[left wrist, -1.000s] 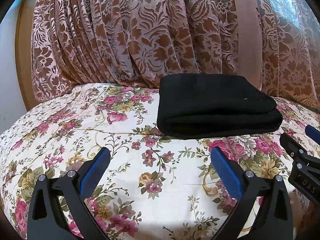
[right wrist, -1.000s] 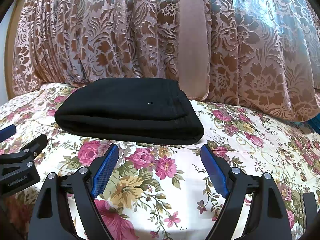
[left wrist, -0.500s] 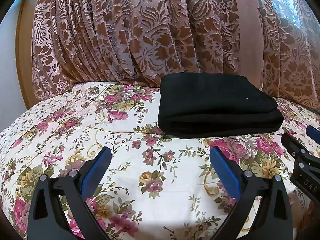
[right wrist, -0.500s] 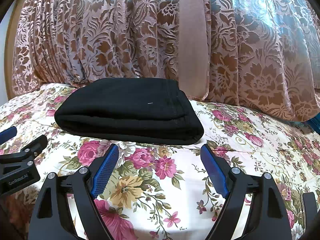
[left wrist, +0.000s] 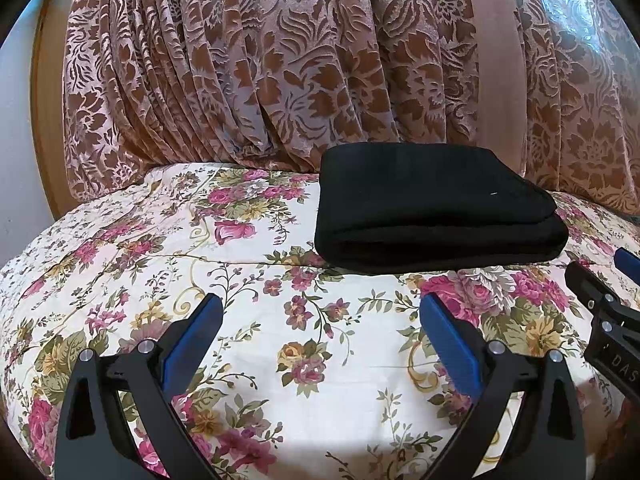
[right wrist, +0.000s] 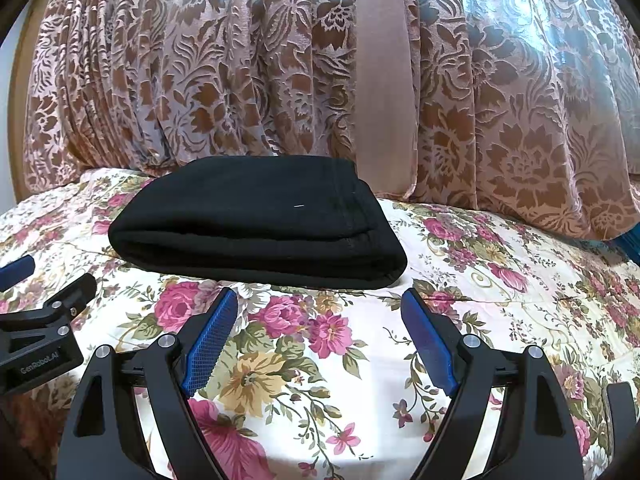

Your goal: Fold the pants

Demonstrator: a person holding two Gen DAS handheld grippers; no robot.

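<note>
Both grippers, left gripper (left wrist: 322, 322) and right gripper (right wrist: 320, 310), hang with jaws apart and empty just short of the black pants (right wrist: 256, 224), which lie folded in a compact stack on the floral bedspread (right wrist: 500, 280) by the curtain (right wrist: 240, 60); folding looks finished, so nothing needs gripping

White lettering reading "GenRobot.AI" sits on the black body of my left gripper (right wrist: 38, 360), seen off to the left of my right gripper. On my right gripper (left wrist: 616, 360), seen to the right of my left one, only the letters "DAS" show, cut off.
</note>
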